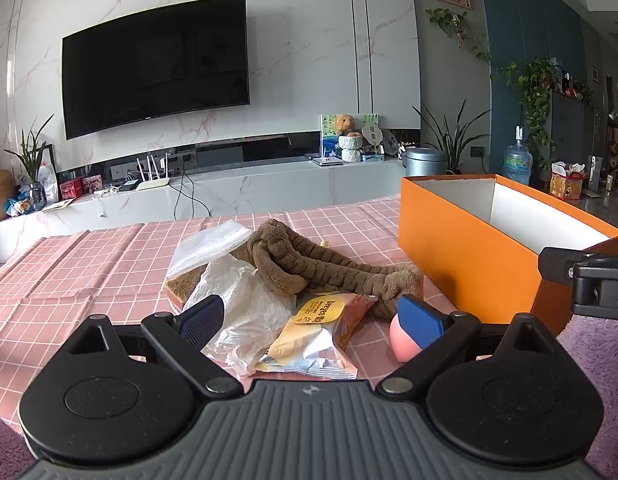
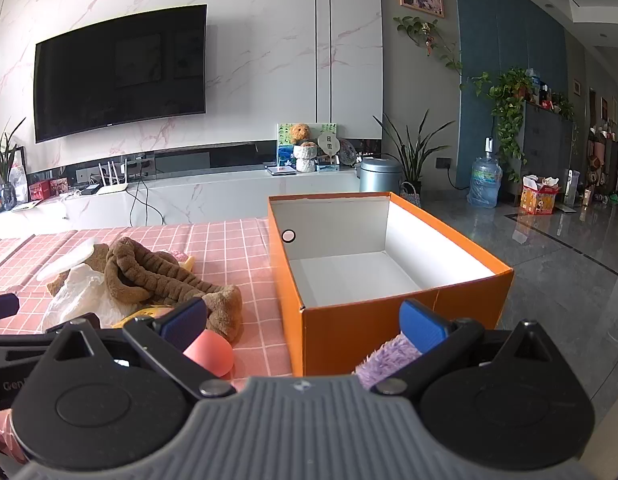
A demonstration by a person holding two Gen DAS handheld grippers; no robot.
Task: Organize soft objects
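1. Left gripper [image 1: 313,316]: jaws spread wide, gripping nothing; it hovers over the near end of the pile.
2. Right gripper [image 2: 303,320]: jaws equally wide and empty, aimed at the near wall of the box [image 2: 349,324].
3. Pile, on the pink checked cloth [image 1: 89,264] left of the box: brown plush [image 1: 309,264] on top, white bag [image 1: 245,300] and clear packet [image 1: 209,244] to its left, snack packet [image 1: 313,340] nearest.
4. Pink ball [image 2: 213,354]: near the plush, just beside the box.
5. Purple fluff [image 2: 383,360]: at the box's near right corner.
6. Box: orange, open, nothing inside.
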